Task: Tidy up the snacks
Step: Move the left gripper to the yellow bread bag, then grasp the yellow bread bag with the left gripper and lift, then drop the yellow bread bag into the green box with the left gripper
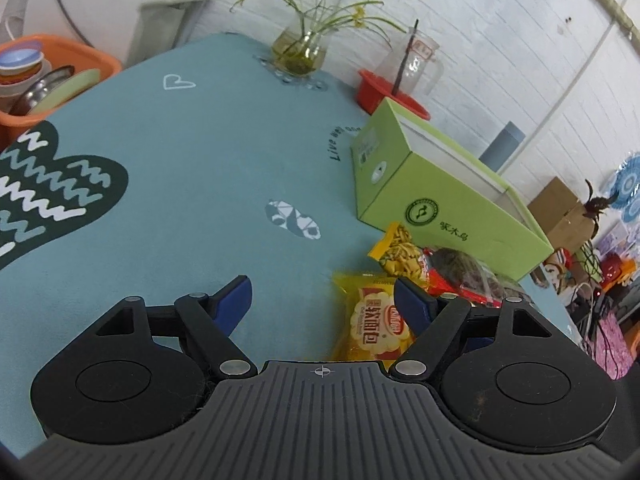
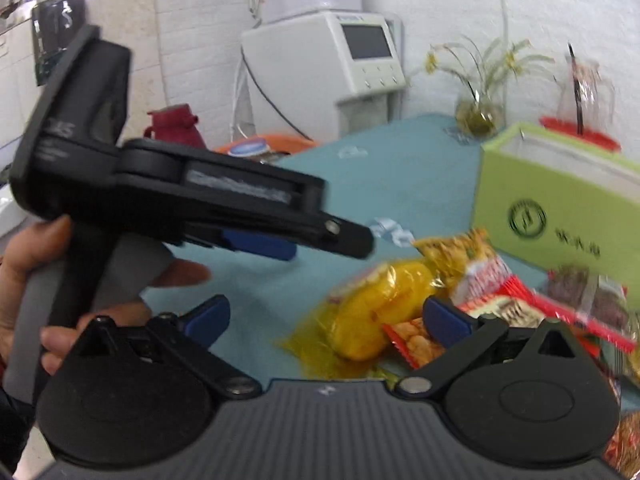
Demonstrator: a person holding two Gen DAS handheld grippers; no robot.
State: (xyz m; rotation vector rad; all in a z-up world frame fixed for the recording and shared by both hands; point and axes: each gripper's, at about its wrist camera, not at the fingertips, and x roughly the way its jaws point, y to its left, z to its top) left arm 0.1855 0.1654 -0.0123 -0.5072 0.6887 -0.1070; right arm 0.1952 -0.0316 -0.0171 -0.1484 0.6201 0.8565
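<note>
A green open box (image 1: 436,192) stands on the teal tablecloth at the right; it also shows in the right wrist view (image 2: 560,196). Several snack packets lie in front of it: a yellow bread packet (image 1: 372,320) (image 2: 380,308), a yellow crisps packet (image 1: 396,248), a red packet (image 1: 452,276) (image 2: 504,300). My left gripper (image 1: 324,300) is open and empty, its right finger over the bread packet. My right gripper (image 2: 324,316) is open and empty, just short of the bread packet. The left gripper (image 2: 256,236) appears side-on in the right wrist view.
A glass vase with a plant (image 1: 300,52) and a glass jug on a red dish (image 1: 404,76) stand at the table's back edge. An orange basin of dishes (image 1: 44,80) sits at the far left. A white appliance (image 2: 340,64) stands behind the table.
</note>
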